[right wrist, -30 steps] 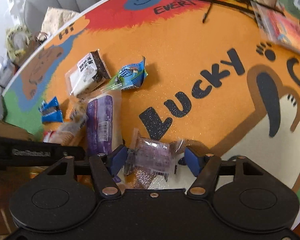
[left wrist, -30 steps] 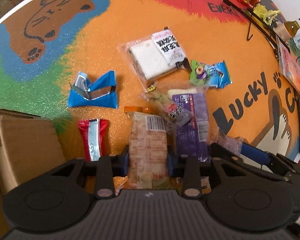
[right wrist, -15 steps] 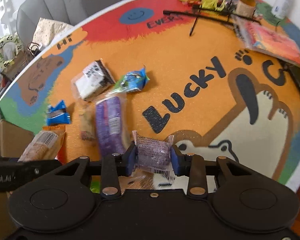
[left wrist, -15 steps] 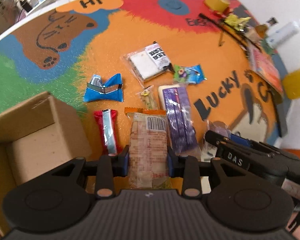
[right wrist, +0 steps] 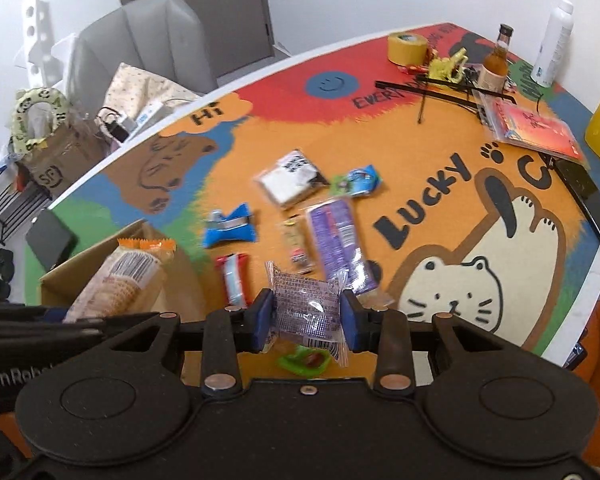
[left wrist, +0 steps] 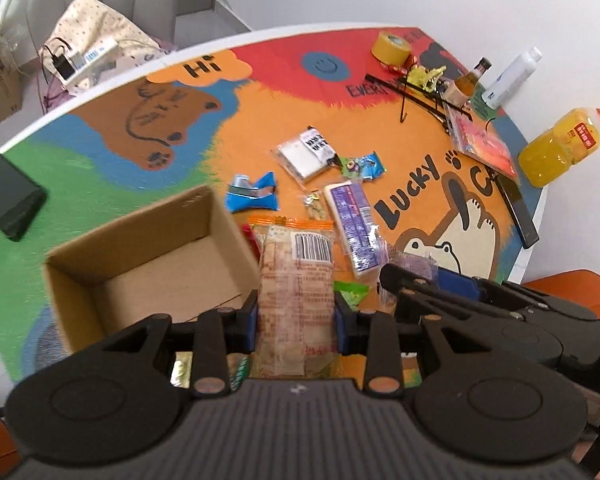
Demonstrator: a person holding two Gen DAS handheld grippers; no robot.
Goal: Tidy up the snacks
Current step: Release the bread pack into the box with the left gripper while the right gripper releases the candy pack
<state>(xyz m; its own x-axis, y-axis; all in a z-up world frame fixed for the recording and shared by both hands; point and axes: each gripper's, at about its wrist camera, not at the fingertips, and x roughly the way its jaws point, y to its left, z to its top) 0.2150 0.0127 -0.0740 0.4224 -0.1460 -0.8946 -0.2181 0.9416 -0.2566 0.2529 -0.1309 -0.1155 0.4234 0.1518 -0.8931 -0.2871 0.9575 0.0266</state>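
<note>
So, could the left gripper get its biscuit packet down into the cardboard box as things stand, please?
Probably yes. The left gripper is shut on the biscuit packet right beside the cardboard box, which is open-topped and looks empty, with nothing between them.

blue pads on left gripper (left wrist: 296,316) pinch a tan biscuit pack (left wrist: 296,280) with orange top edge and black barcode. blue pads on right gripper (right wrist: 308,318) squeeze a clear purple-print packet (right wrist: 306,304). ahead of the left gripper: plain brown cardboard box (left wrist: 140,248), blue wrapper (left wrist: 252,194), purple bar (left wrist: 352,224). table mat (left wrist: 260,120) orange, red, blue, green with black lettering.
</note>
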